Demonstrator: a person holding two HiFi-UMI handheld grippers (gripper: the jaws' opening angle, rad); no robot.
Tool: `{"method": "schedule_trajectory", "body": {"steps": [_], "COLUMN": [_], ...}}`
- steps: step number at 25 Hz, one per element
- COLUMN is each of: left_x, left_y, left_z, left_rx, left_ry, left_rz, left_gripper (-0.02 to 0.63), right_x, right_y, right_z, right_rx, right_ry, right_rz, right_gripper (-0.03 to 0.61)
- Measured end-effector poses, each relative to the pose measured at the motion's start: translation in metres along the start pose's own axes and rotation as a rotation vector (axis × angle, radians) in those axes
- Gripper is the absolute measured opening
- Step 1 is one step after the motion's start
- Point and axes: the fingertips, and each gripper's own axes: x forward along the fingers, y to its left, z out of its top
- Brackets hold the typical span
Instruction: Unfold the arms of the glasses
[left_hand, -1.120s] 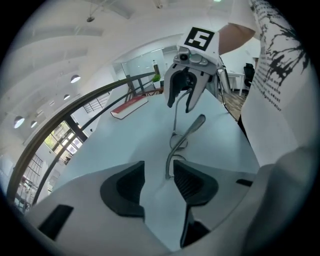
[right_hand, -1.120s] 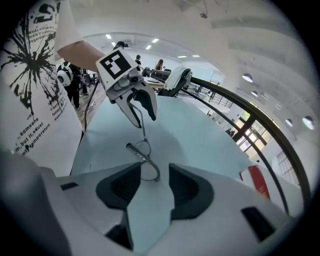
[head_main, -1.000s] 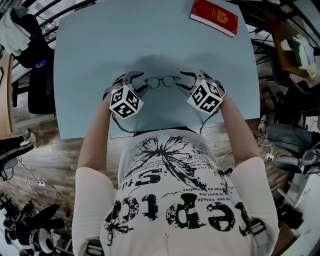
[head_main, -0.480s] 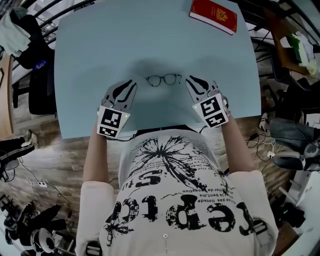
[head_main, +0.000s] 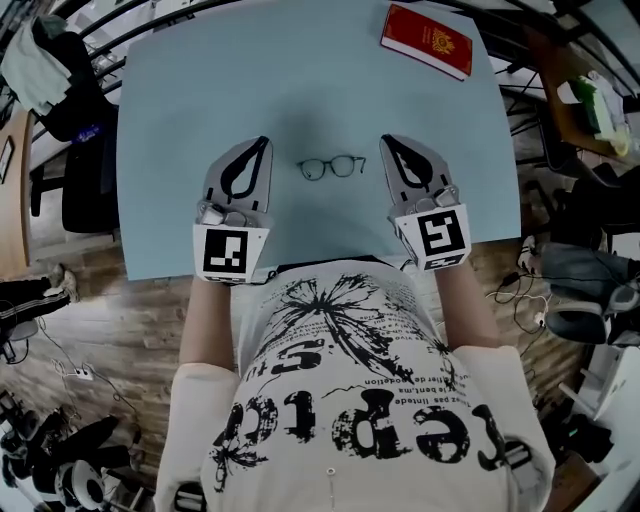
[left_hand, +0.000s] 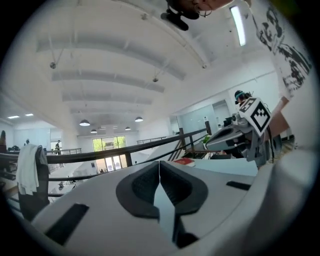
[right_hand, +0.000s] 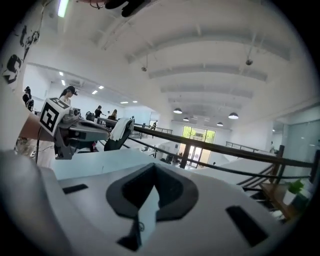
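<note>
- the left gripper (head_main: 266, 142) hangs over the near left part of the pale blue table (head_main: 300, 80), nose pointing away from the person, its marker cube (head_main: 226, 252) at the near end
- in the left gripper view its jaws have just been closing, and the two dark pads (left_hand: 180, 187) now meet tip to tip with only a thin seam between them. Nothing is caught in there, so it's gripping nothing
- the right gripper (head_main: 386, 140) is pretty much the mirror of it on the near right side, also nose away from the person, its own cube (head_main: 441, 236) at the near end
- same story in the right gripper view: the jaws have just been closing, the pads (right_hand: 175, 192) are together at the tips, and it's empty
- the glasses (head_main: 331, 167) lie on the table right between the two grippers and clear of both, so neither tip touches them
- you can see both round lenses side by side with the bridge in the middle, but from up there the frame is too small to tell how the arms sit
- a red booklet (head_main: 427, 38) with a gold emblem lies near the far right corner of the table, well apart from the glasses
- each gripper view also catches the other gripper off to the side, at about the same height
- the person's white shirt (head_main: 350, 400) with black print fills the bottom of the head view
- there's wooden floor (head_main: 130, 310) below the table edge and a dark chair (head_main: 85, 185) off to the left
</note>
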Motion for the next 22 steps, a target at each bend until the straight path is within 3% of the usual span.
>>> {"method": "schedule_trajectory", "body": {"steps": [6, 11, 16, 22], "left_x": [0.004, 0.006, 0.008, 0.007], "left_y": [0.013, 0.017, 0.023, 0.032], "left_z": [0.023, 0.030, 0.034, 0.027], "left_rx": [-0.031, -0.071, -0.104, -0.133], "left_ry": [-0.010, -0.029, -0.041, 0.022], "left_rz": [0.103, 0.111, 0.119, 0.161], "left_gripper": [0.018, 0.017, 0.017, 0.017], "right_x": [-0.005, -0.005, -0.002, 0.000], "right_y": [-0.010, -0.017, -0.025, -0.024], "right_z": [0.023, 0.031, 0.036, 0.037], "right_rx": [0.043, 0.118, 0.113, 0.098], "right_ry": [-0.095, -0.133, -0.141, -0.140], "right_rz": [-0.047, -0.055, -0.059, -0.060], "right_gripper": [0.009, 0.009, 0.008, 0.008]}}
